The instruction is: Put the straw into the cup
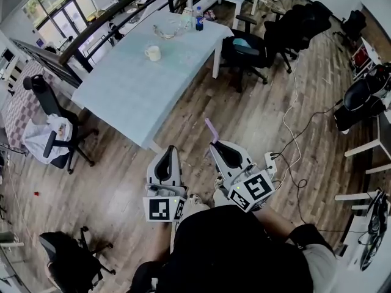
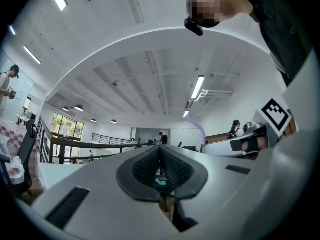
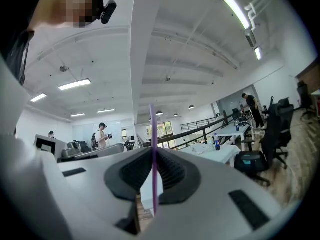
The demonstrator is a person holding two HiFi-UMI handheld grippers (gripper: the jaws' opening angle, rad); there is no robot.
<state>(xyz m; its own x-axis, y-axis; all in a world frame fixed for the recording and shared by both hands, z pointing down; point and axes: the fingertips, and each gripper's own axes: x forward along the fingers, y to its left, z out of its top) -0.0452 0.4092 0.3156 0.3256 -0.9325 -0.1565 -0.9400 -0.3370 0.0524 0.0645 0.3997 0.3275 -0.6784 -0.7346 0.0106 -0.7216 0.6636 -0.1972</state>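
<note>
A thin purple straw (image 1: 211, 130) stands up from my right gripper (image 1: 216, 146), whose jaws are shut on it. In the right gripper view the straw (image 3: 152, 154) runs upright through the closed pads. My left gripper (image 1: 169, 150) is held beside it at the left, shut with nothing between its jaws (image 2: 161, 154). The left gripper view also catches the straw (image 2: 200, 132) off to the right. A white cup (image 1: 153, 53) stands on the pale blue table (image 1: 128, 90), far ahead of both grippers. Both grippers are over the wooden floor, short of the table's near corner.
A glass bowl (image 1: 170, 29) and a blue-capped bottle (image 1: 198, 19) sit at the table's far end. Black office chairs (image 1: 247, 50) stand at the right of the table, and another chair (image 1: 52, 130) at its left. Cables and a power strip (image 1: 270, 162) lie on the floor.
</note>
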